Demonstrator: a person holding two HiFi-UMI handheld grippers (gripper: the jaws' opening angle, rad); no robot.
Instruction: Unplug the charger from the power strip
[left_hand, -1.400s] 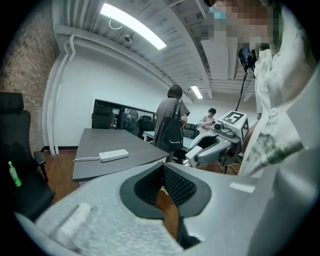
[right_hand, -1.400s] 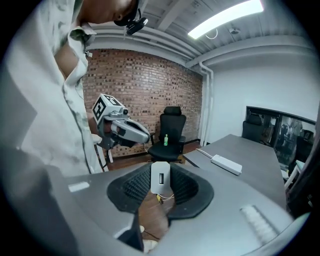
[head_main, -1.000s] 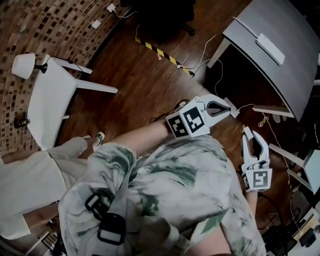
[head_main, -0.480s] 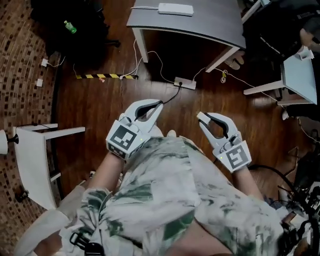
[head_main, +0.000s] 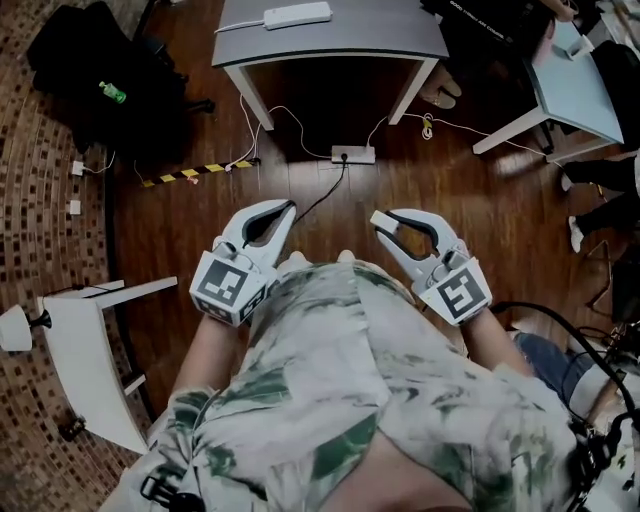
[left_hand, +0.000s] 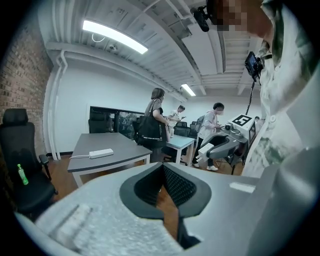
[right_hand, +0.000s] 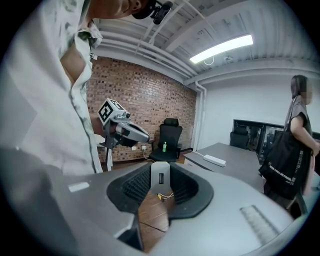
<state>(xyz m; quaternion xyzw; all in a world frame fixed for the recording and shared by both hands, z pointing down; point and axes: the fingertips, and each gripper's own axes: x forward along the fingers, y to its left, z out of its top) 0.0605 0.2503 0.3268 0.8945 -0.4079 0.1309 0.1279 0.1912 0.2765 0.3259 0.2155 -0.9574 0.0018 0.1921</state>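
A white power strip (head_main: 353, 154) lies on the wooden floor under the front edge of a grey table (head_main: 330, 45). A dark plug (head_main: 345, 157) sits in it, and its black cord (head_main: 318, 197) runs toward me. Whether that plug is the charger I cannot tell. My left gripper (head_main: 289, 207) and right gripper (head_main: 380, 218) hang side by side in front of my body, both pointing at the strip and well short of it. Each stands open by a narrow gap with nothing between its pads. In the right gripper view a table leg (right_hand: 160, 182) shows through the gap.
A second white power strip (head_main: 296, 15) lies on the grey table. A black office chair (head_main: 95, 70) with a green bottle (head_main: 112, 92) stands at the left, with yellow-black floor tape (head_main: 200, 172) and a white stool (head_main: 95, 345) nearer. Another table (head_main: 580, 85) and people's feet (head_main: 440, 95) are at the right.
The head view has swung, so the grey table and the floor strip now sit at top centre. Both grippers have swept round and now point at the strip. Neither jaw gap has visibly changed.
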